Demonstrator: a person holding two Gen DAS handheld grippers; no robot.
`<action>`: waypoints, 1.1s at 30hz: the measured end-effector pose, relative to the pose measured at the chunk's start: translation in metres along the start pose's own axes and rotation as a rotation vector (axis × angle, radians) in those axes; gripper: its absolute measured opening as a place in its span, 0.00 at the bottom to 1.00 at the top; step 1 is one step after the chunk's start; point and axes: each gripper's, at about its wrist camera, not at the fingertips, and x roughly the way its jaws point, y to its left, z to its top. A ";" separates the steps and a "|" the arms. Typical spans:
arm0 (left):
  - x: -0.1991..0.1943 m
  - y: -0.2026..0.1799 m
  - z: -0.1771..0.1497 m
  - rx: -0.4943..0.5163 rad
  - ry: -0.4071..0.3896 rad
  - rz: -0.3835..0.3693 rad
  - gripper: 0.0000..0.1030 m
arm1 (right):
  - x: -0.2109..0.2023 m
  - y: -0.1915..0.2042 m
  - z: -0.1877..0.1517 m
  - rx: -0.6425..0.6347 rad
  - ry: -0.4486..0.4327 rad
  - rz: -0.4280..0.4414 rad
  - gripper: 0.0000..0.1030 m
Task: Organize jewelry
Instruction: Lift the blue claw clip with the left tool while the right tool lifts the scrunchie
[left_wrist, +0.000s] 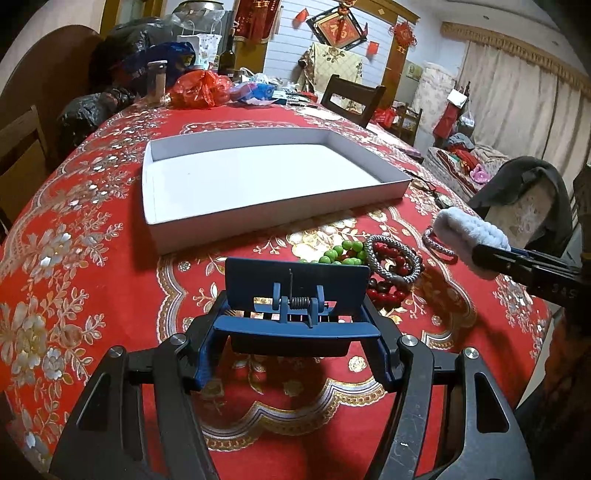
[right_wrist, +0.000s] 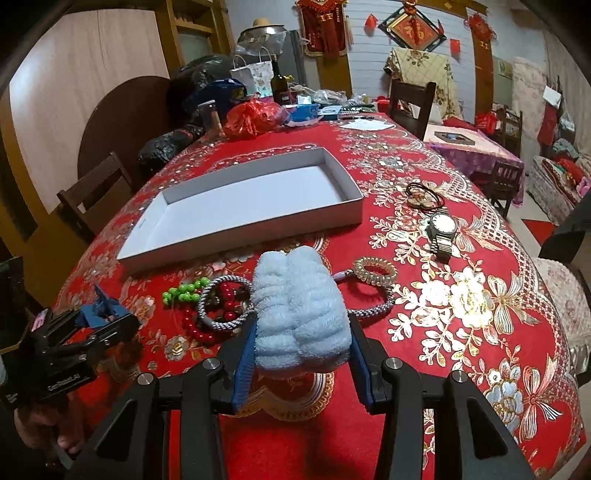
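Note:
My left gripper (left_wrist: 295, 332) is shut on a blue spring clip (left_wrist: 297, 288), held low over the red tablecloth. Just past it lie a green bead bracelet (left_wrist: 341, 254), a red bead bracelet (left_wrist: 388, 291) and a silver braided bangle (left_wrist: 393, 258). My right gripper (right_wrist: 301, 343) is shut on a fluffy pale-blue scrunchie (right_wrist: 301, 314), which hides part of a braided cord bracelet (right_wrist: 373, 306). Beyond it lie a clear spiral hair tie (right_wrist: 375, 275), a metal wristwatch (right_wrist: 441, 230) and dark cord jewelry (right_wrist: 424, 195). The white box (left_wrist: 258, 214) stands with nothing in it.
The far end of the table holds a red plastic bag (right_wrist: 251, 118), a wine bottle (right_wrist: 280, 86), a jar (right_wrist: 212, 118) and black bags. Wooden chairs (right_wrist: 412, 101) stand around the table. The table's right edge drops off near the watch.

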 end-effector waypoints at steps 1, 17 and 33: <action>0.001 -0.001 0.000 0.004 0.003 0.000 0.63 | 0.001 0.001 0.000 -0.006 0.002 -0.004 0.42; -0.001 0.001 -0.001 0.002 -0.003 0.000 0.63 | 0.006 0.010 0.001 -0.024 0.006 -0.020 0.42; -0.002 0.001 -0.001 0.000 -0.003 0.001 0.63 | 0.005 0.010 0.000 -0.032 0.001 -0.025 0.42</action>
